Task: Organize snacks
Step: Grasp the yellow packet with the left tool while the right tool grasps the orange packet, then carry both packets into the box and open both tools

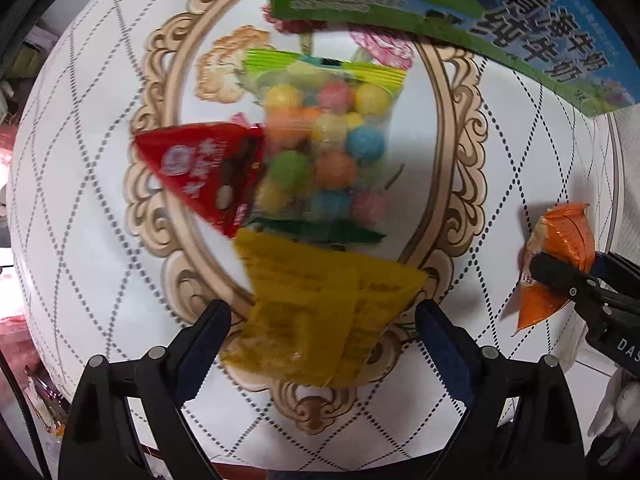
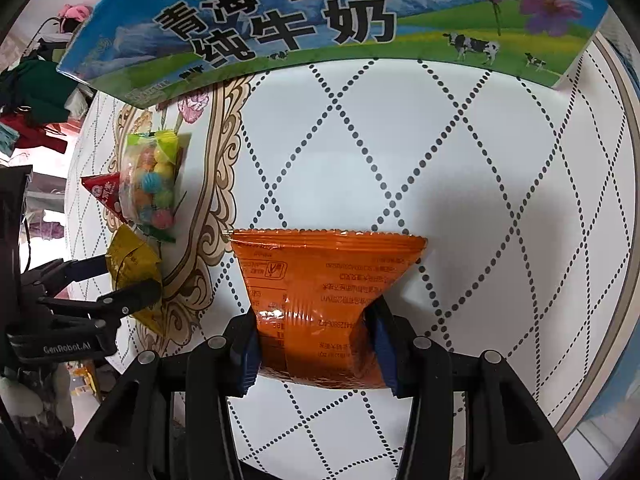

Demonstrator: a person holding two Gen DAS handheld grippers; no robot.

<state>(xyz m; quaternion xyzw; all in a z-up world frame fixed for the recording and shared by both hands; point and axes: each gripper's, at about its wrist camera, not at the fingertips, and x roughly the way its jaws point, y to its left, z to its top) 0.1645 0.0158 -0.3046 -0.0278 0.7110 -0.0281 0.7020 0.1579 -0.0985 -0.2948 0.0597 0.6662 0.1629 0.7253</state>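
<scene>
Orange snack packet [image 2: 320, 312] sits pinched at its lower half in the right tongs [image 2: 316, 356], lifted clear of the worktop [image 2: 460, 200], likely bound for the milk carton box [image 2: 320, 16] behind. Left tongs [image 1: 324, 344] stand spread wide astride the yellow packet [image 1: 320, 312], not yet squeezing it. Beyond lie the bag of coloured candy balls [image 1: 328, 144] and a red packet [image 1: 204, 168], clustered on the worktop's ornate medallion.

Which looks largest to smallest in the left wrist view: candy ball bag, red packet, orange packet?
1. candy ball bag
2. red packet
3. orange packet, partly hidden by the right gripper and nearer the edge, so red versus orange is unsure.
</scene>
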